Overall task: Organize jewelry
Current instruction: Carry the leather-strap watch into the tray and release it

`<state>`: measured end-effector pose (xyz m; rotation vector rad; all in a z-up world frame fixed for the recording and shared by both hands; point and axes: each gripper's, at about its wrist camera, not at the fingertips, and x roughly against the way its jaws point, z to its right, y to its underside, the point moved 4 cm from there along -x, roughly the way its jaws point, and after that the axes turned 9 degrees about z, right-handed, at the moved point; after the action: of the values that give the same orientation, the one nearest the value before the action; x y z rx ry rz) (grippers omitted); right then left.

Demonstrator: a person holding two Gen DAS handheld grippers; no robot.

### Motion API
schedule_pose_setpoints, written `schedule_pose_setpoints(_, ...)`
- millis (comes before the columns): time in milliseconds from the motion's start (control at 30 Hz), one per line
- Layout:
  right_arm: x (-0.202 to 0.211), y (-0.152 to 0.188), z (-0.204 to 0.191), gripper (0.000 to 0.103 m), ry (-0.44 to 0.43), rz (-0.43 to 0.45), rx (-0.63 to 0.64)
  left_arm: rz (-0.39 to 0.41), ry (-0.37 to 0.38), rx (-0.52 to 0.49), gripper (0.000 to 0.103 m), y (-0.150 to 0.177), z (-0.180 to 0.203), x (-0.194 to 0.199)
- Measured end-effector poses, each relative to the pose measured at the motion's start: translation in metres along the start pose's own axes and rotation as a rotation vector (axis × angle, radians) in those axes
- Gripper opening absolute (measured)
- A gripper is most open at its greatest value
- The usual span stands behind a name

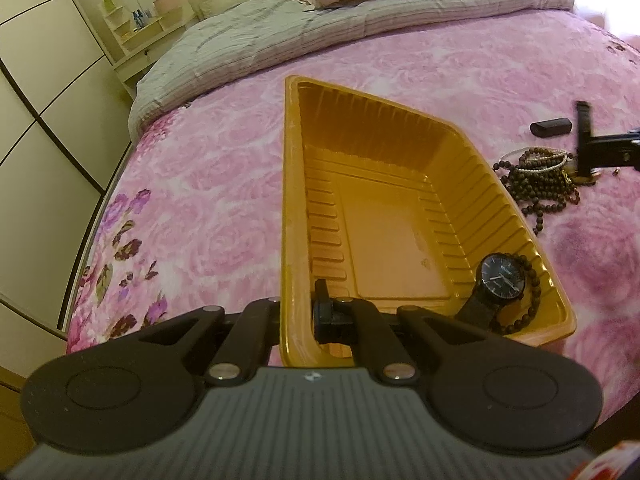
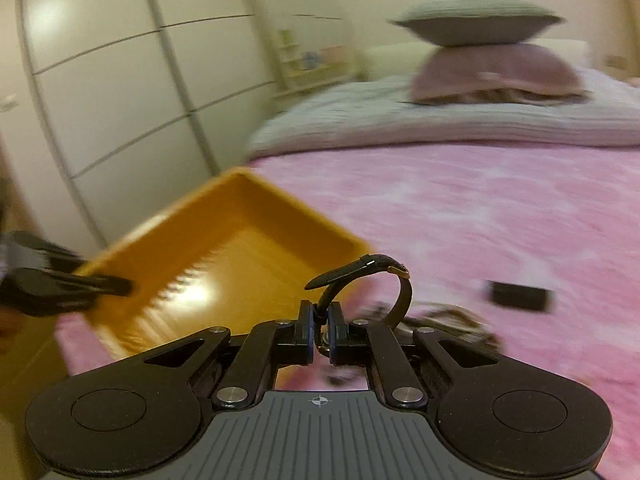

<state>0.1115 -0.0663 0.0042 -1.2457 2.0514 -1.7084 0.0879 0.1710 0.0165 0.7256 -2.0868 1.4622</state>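
My left gripper [image 1: 298, 312] pinches the near-left wall of the yellow tray [image 1: 292, 200] on the pink bedspread [image 1: 200, 200]. My right gripper [image 2: 320, 334] is clamped on a black watch strap [image 2: 404, 296], lifted beside the tray. Bead necklaces [image 1: 540, 184] lie right of it; a black watch [image 1: 502, 278] sits inside.

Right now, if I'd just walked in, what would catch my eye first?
A bright orange tray sits on the pink flowered bedspread, its near rim pinched by the left gripper, with a black watch in its corner. The right gripper holds a black strap aloft, above a heap of dark beads beside the tray.
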Motion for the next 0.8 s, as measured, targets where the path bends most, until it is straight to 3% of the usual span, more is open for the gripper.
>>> schedule_pose_setpoints(133, -0.027, 0.000, -0.029, 0.007, -0.106, -0.028, 0.027, 0.000, 0.002, -0.001, 0.002, 0.000, 0.000, 0.000)
schedule_pose_setpoints(333, -0.068, 0.017, -0.049, 0.007, -0.134, -0.095, 0.088, 0.001, 0.005, 0.003, 0.002, 0.001, -0.002, -0.001)
schedule_pose_setpoints(433, -0.083, 0.027, -0.048, 0.008, -0.109, -0.127, 0.099, 0.001, 0.004, 0.003, 0.002, 0.001, -0.002, -0.001)
schedule_pose_setpoints(500, -0.081, 0.032, -0.044, 0.016, -0.092, -0.127, 0.085, 0.000, 0.004, 0.004, 0.002, 0.001, -0.002, -0.001)
schedule_pose_setpoints(567, -0.071, 0.033, -0.038, 0.037, -0.090, -0.104, 0.061, -0.004, 0.007, 0.003, 0.002, 0.001, 0.000, -0.002)
schedule_pose_setpoints(600, -0.064, 0.032, -0.033, 0.041, -0.081, -0.091, 0.048, -0.006, 0.004, -0.003, 0.002, 0.001, 0.000, -0.003)
schedule_pose_setpoints(700, -0.035, 0.032, -0.016, 0.043, -0.011, -0.040, 0.018, -0.008, 0.009, -0.004, 0.002, 0.000, 0.000, -0.003)
schedule_pose_setpoints(800, -0.002, 0.040, 0.018, 0.043, 0.132, -0.006, -0.022, -0.007, 0.009, -0.016, 0.002, -0.001, 0.001, -0.003)
